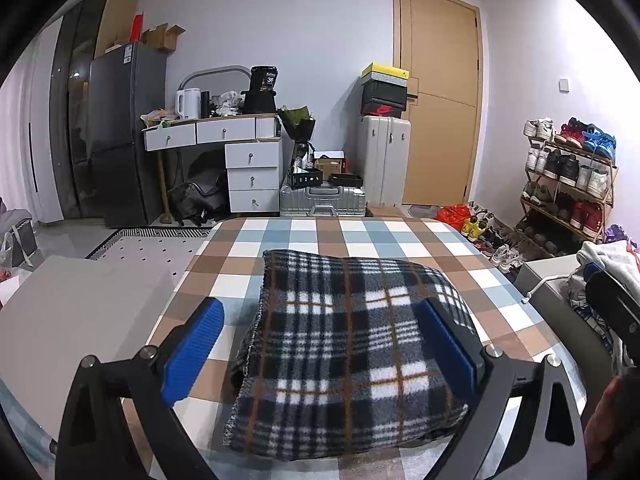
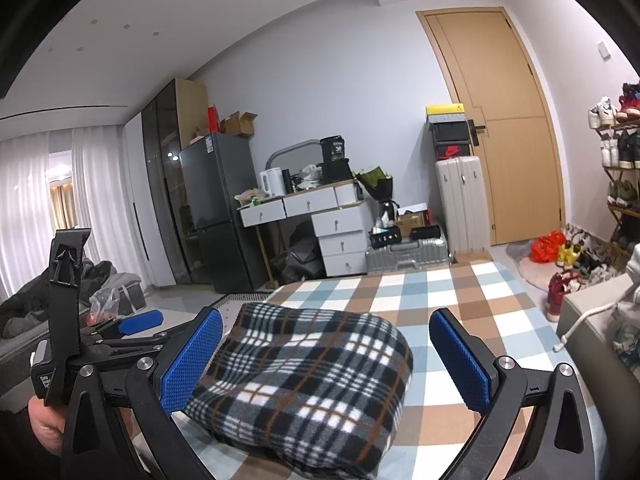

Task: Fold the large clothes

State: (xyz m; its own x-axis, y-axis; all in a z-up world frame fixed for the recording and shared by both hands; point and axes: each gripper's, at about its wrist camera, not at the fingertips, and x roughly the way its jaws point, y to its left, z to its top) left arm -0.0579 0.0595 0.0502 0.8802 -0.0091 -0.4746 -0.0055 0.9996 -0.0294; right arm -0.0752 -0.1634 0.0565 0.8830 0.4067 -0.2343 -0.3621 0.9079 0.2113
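A black, white and brown plaid fleece garment (image 1: 352, 356) lies folded into a thick rectangular bundle on the checked bedspread (image 1: 360, 236). My left gripper (image 1: 320, 344) hovers over it, open, with one blue pad on either side of the bundle. In the right wrist view the same garment (image 2: 304, 380) sits in front of my right gripper (image 2: 326, 356), which is open with nothing between its fingers. The left gripper (image 2: 120, 332) appears at the left of that view, held by a hand (image 2: 44, 420).
A desk with white drawers (image 1: 224, 152), a dark fridge (image 1: 120, 128), suitcases (image 1: 324, 200) and a wooden door (image 1: 440, 92) stand beyond the bed's foot. A shoe rack (image 1: 568, 180) is at the right. Loose clothes (image 1: 608, 264) lie on a grey surface at the right.
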